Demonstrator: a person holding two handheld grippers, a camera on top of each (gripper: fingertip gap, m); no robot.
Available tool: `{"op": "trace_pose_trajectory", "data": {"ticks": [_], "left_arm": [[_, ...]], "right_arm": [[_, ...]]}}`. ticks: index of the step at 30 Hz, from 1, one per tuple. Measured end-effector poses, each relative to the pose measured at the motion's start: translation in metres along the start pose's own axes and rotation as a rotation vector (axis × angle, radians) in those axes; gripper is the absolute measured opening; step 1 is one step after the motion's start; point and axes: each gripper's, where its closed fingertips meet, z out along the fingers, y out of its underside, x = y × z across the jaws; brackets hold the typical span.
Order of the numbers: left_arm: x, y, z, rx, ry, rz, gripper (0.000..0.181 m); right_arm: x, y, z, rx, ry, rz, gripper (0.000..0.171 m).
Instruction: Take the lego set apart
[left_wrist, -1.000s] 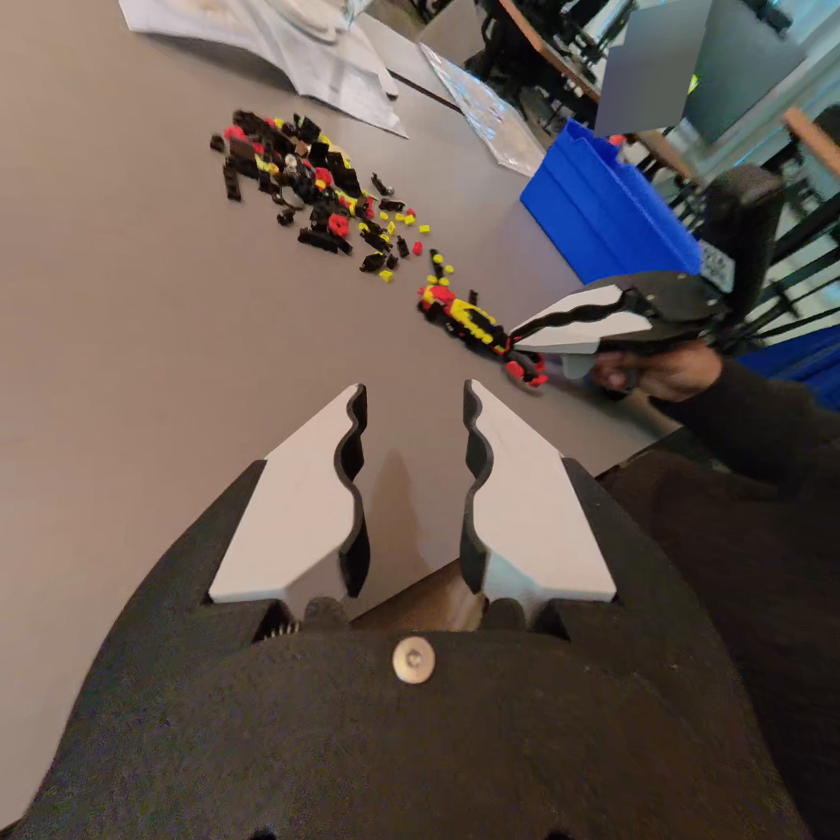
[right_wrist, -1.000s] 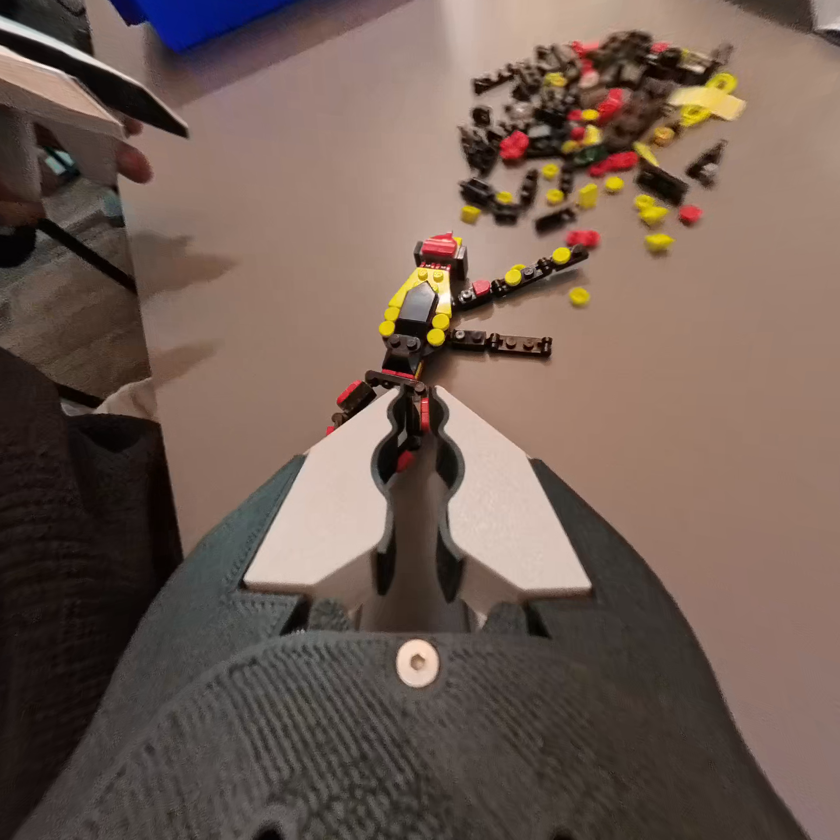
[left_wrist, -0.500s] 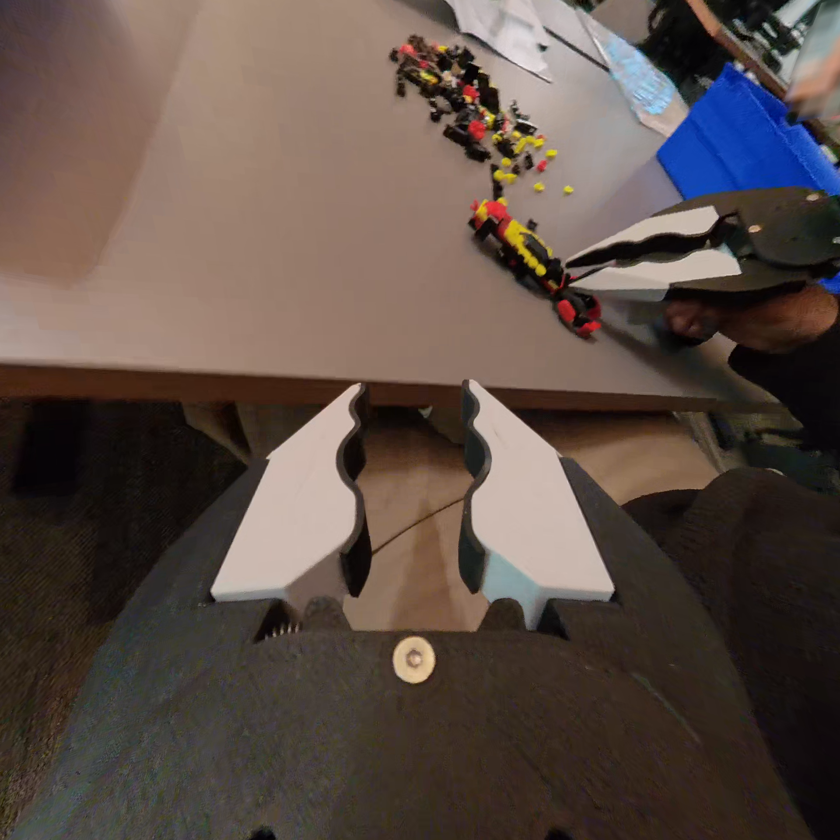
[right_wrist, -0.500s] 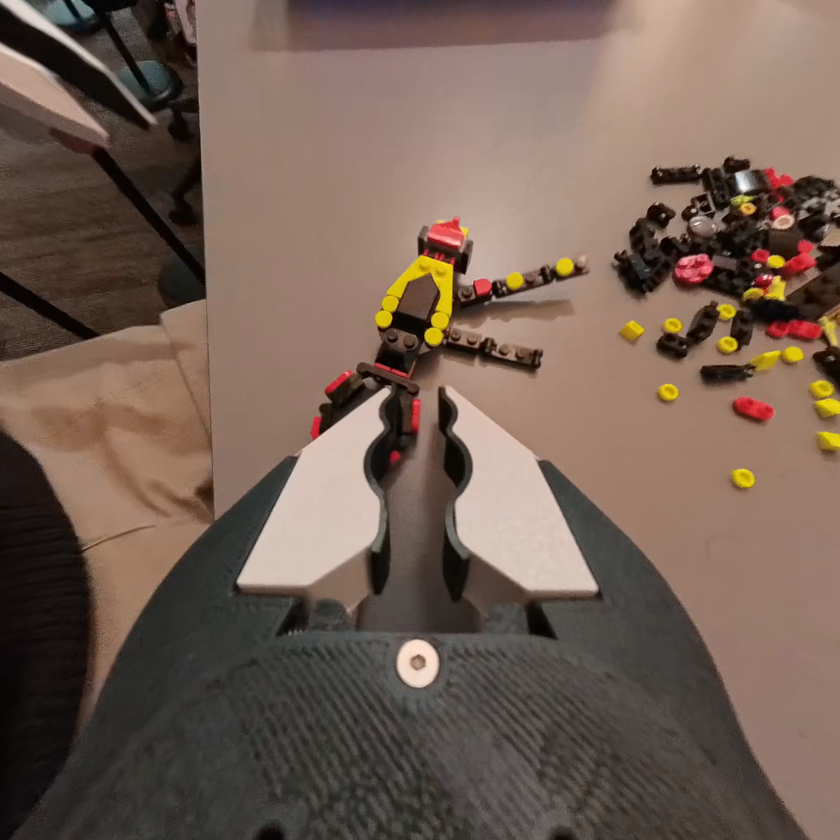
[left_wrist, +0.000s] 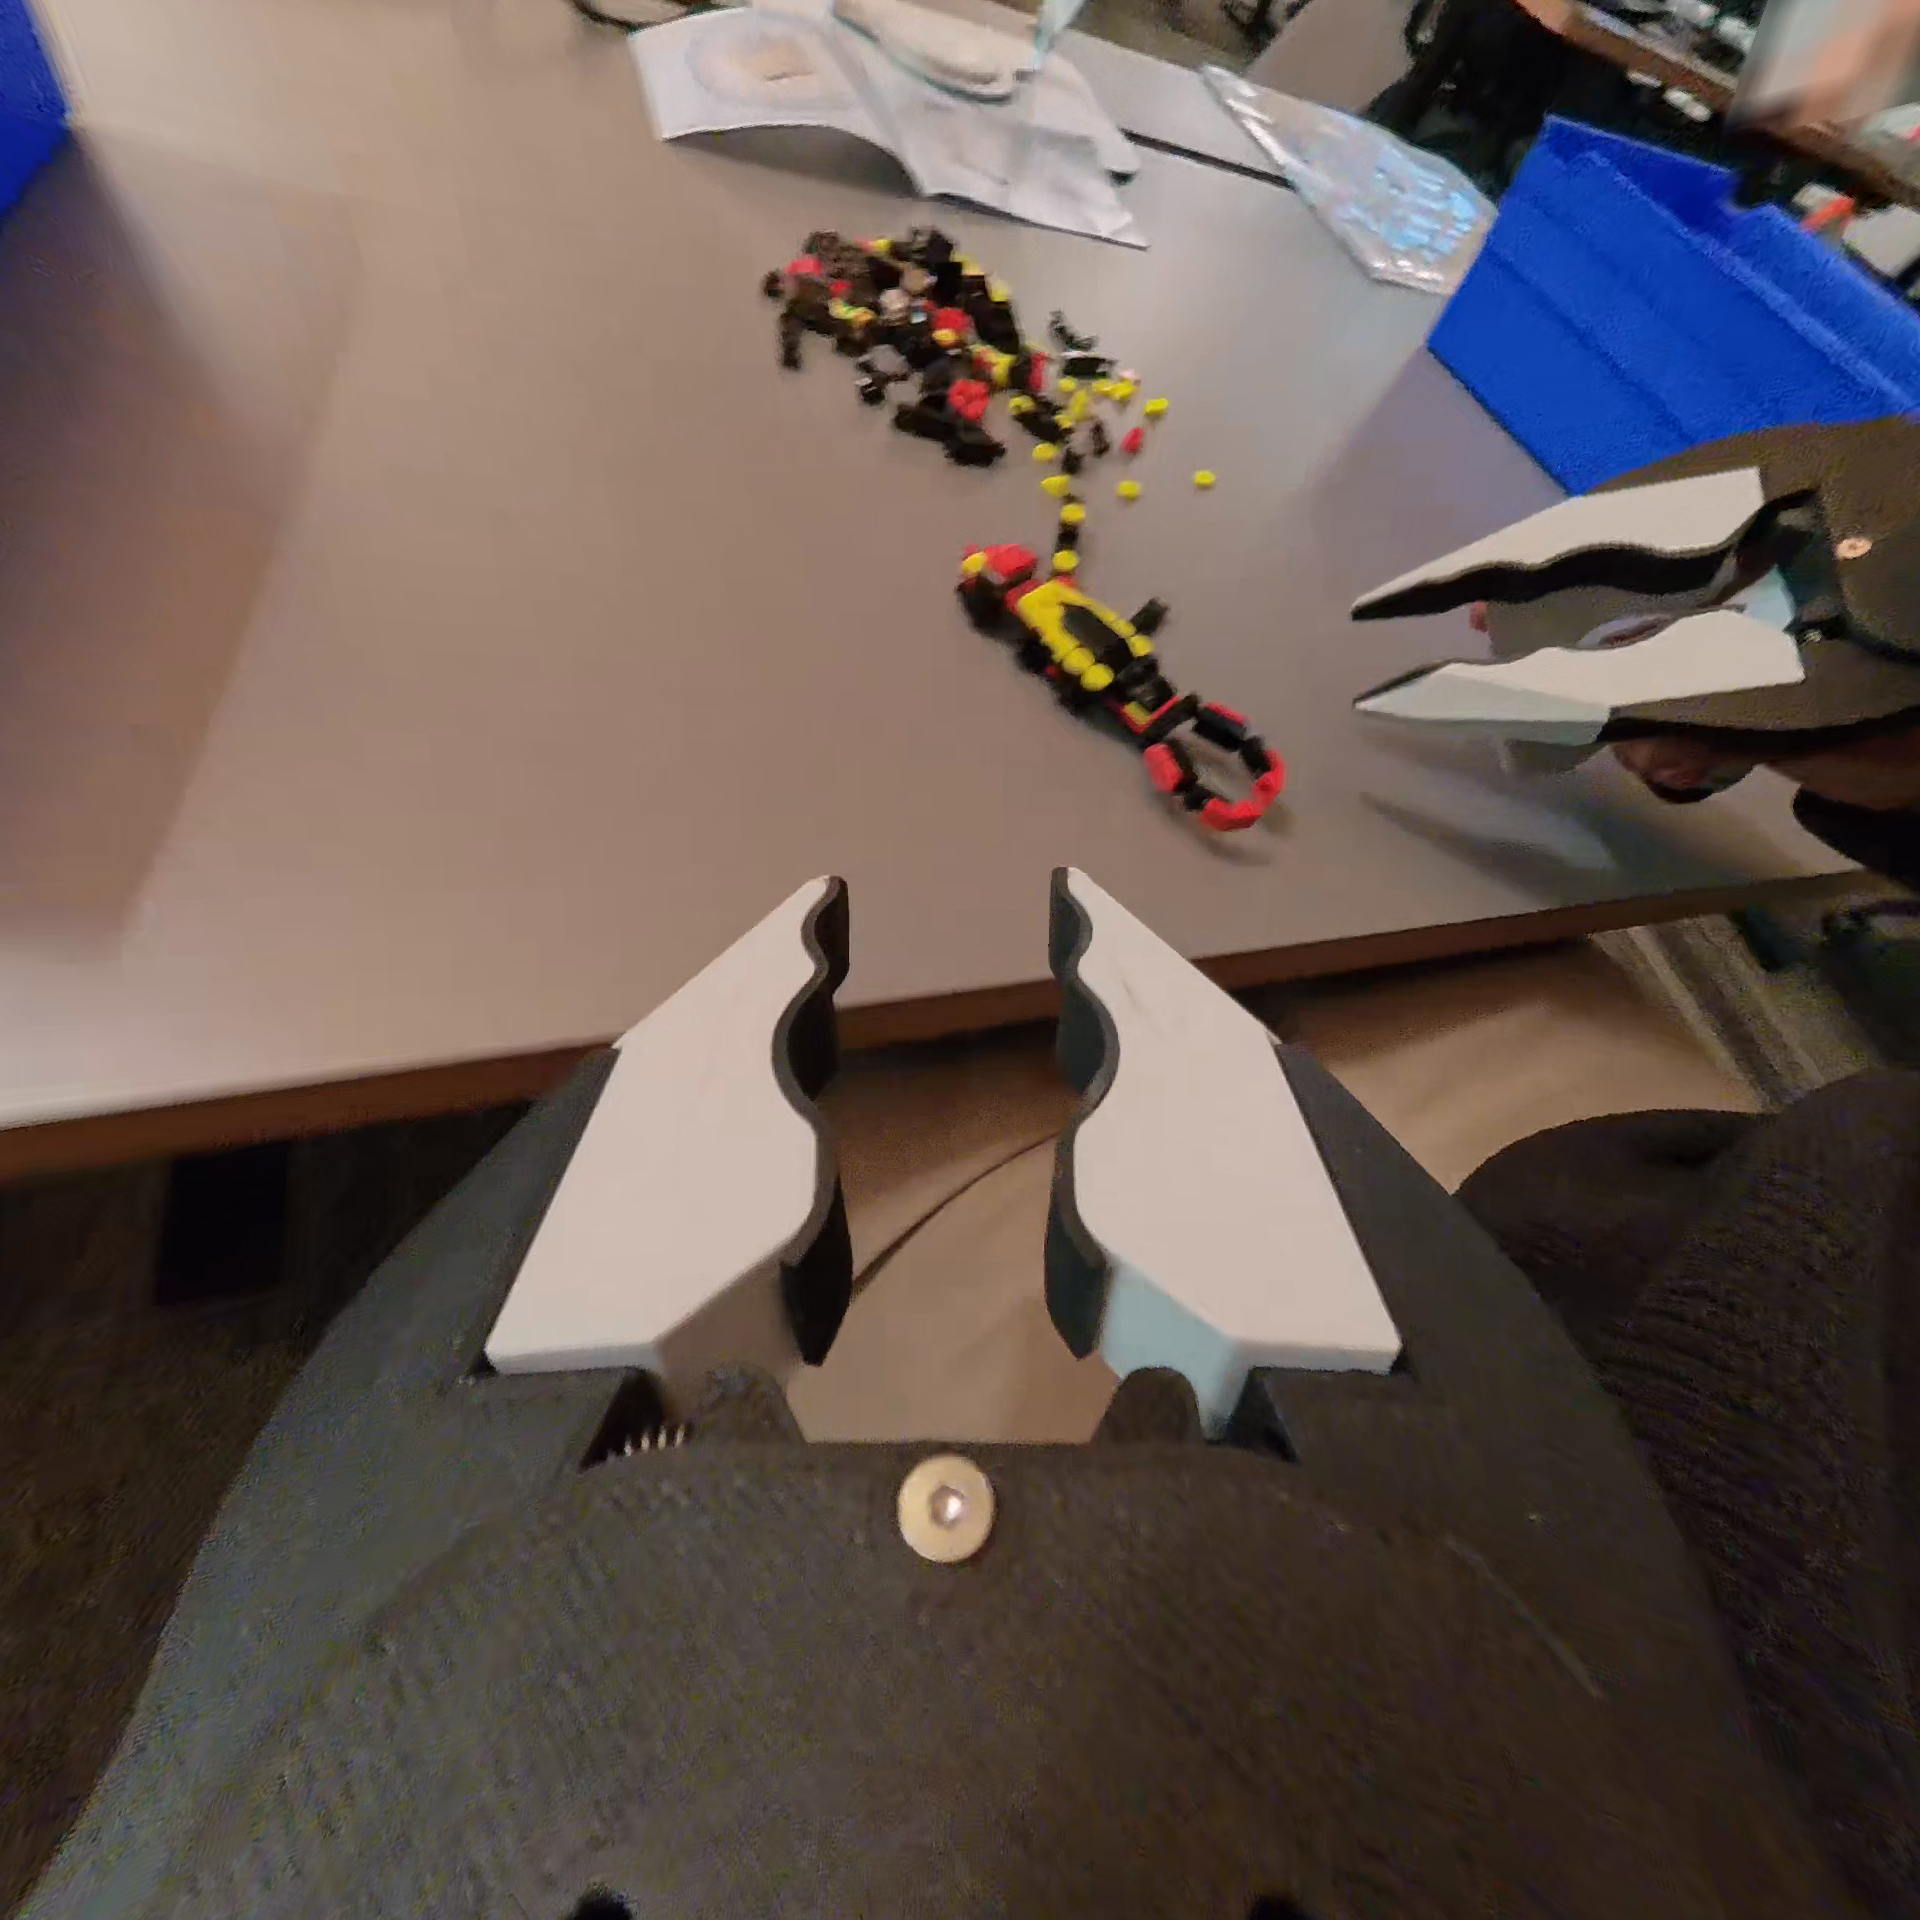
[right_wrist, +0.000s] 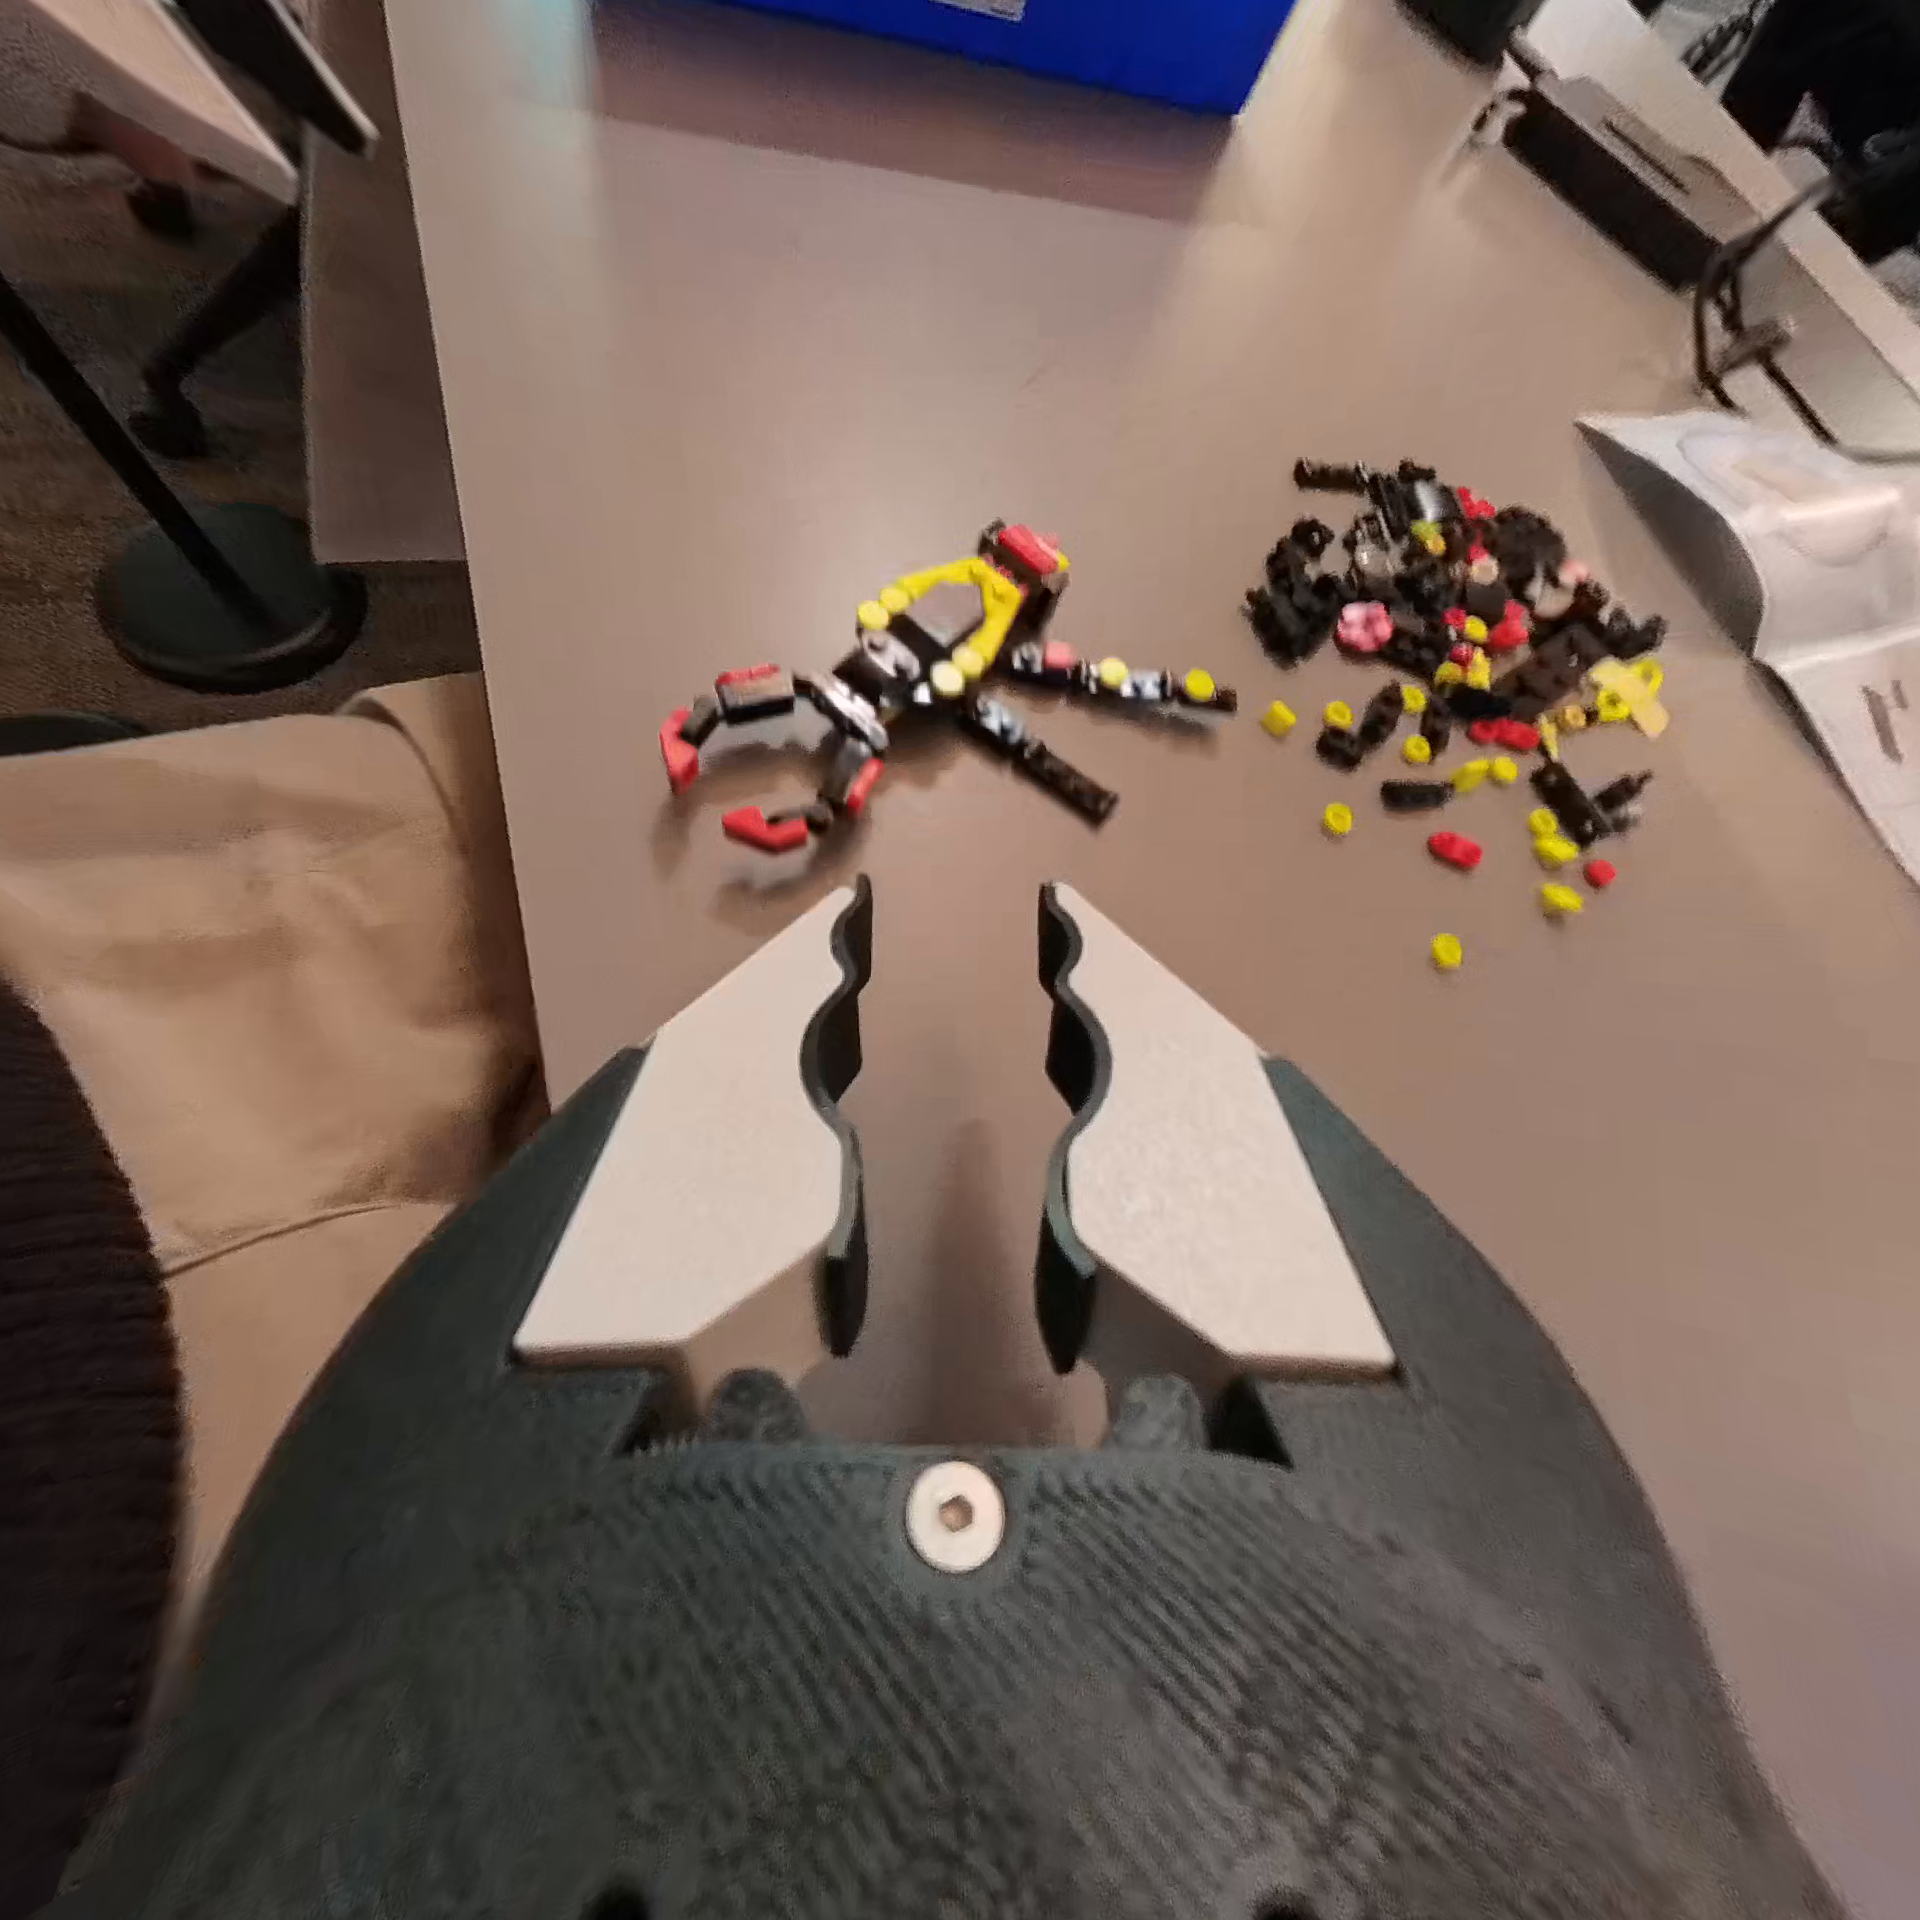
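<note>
While your right gripper (right_wrist: 954, 904) hangs with its fingers spread and empty, the lego model (right_wrist: 914, 675) lies flat on the table (right_wrist: 727, 312) near its front edge: a black body with yellow studs, a red head, curved red-tipped claws and two thin black limbs. Half a second ago those fingers closed around a claw; now they stand back from it. Your left gripper (left_wrist: 948, 894) is spread too, off the table's edge. Loose bricks (right_wrist: 1455, 655) lie heaped beyond, with a booklet (left_wrist: 883, 125) and blue bin (left_wrist: 1662, 301) farther off.
</note>
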Motion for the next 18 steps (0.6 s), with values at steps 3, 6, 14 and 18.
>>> {"op": "trace_pose_trajectory", "data": {"ticks": [3,6,14,18], "left_arm": [[0.023,-0.009,0.028,-0.031,0.087,0.053,0.037],[0.044,-0.018,0.057,-0.053,0.149,0.136,0.037],[0.093,-0.031,0.106,-0.112,0.350,0.123,0.043],[0.091,-0.032,0.110,-0.116,0.341,0.097,0.044]], "right_arm": [[0.008,0.020,-0.020,-0.014,0.030,0.112,0.033],[0.018,0.030,-0.043,0.009,0.082,0.220,0.037],[0.029,0.059,-0.080,0.040,0.149,0.399,0.059],[0.023,0.057,-0.080,0.075,0.099,0.409,0.067]]}}
